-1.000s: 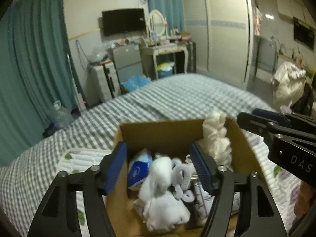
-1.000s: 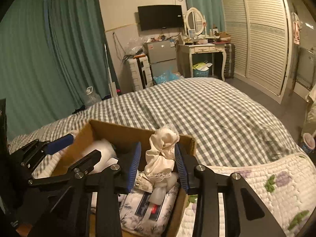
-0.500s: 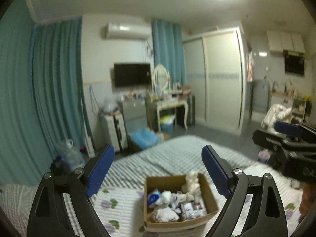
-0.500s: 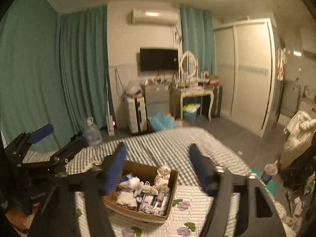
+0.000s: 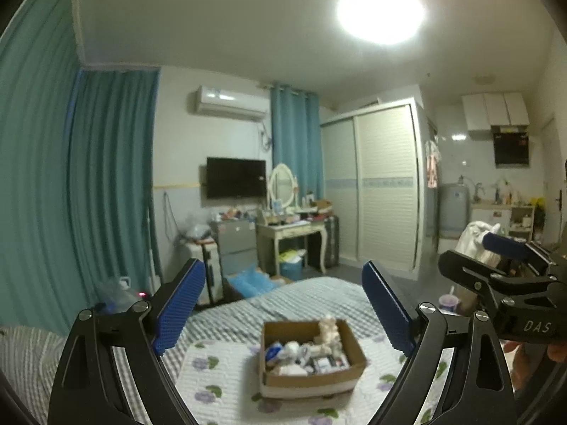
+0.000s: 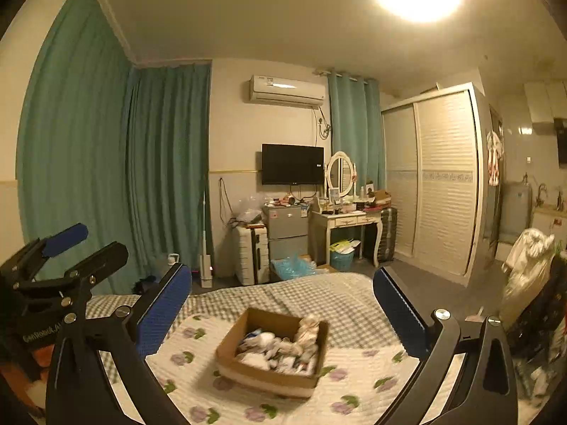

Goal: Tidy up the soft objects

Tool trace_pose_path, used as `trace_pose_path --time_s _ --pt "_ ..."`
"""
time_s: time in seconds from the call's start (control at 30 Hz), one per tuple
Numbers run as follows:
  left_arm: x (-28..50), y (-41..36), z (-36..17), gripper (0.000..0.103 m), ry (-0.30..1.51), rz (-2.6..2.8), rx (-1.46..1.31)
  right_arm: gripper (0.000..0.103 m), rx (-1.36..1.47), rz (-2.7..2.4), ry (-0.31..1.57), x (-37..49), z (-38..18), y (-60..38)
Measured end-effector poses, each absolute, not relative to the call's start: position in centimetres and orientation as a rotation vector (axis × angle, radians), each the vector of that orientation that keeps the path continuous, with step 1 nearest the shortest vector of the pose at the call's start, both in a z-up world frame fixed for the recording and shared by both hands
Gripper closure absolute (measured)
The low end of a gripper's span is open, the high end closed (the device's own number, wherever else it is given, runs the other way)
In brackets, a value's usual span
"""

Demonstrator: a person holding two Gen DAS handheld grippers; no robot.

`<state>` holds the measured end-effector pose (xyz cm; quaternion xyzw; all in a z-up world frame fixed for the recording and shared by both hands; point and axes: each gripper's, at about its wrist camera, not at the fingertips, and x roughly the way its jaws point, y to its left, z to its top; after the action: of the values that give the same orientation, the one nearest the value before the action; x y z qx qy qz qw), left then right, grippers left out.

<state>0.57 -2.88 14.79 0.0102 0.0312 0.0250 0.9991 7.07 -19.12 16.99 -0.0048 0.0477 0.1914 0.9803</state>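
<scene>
Both claws hang spread wide and empty, well above the open brown cardboard box [image 5: 312, 357] of white and cream soft cloth items [image 6: 280, 347] that sits on the floral quilted white bedcover [image 6: 358, 386]. From the left claw [image 5: 283, 304] the box lies forward and below, framed almost centrally between its blue-padded fingers [image 5: 179, 304]; from the right claw [image 6: 283, 304] it also lies forward and below, its long side slanted away to the left. Neither claw looks clearly nearer. A tall cream ruffled fabric piece [image 5: 327, 331] stands at the box's far right corner; judging by that, any next reach means descending straight toward the box
</scene>
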Motion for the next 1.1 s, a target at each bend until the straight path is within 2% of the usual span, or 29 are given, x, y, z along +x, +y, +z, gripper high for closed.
trace_pose_path --time_s 0.37,0.53,0.8,1.1 --pt "5.1 0.0 3.9 0.012 0.239 0.109 -0.004 0.0 0.088 0.375 0.239 11.0 5.3 -18.7" --pt "5.5 -0.2 1.7 0.012 0.266 0.106 -0.006 0.0 0.061 0.322 0.28 12.6 0.8 -18.8" --pt "5.5 -0.3 0.3 0.012 0.297 0.099 -0.003 0.0 0.03 0.317 0.326 13.5 -1.3 -17.9" --pt "5.6 0.2 -0.4 0.012 0.317 0.085 -0.017 0.0 0.009 0.331 0.326 13.1 -1.2 -17.0"
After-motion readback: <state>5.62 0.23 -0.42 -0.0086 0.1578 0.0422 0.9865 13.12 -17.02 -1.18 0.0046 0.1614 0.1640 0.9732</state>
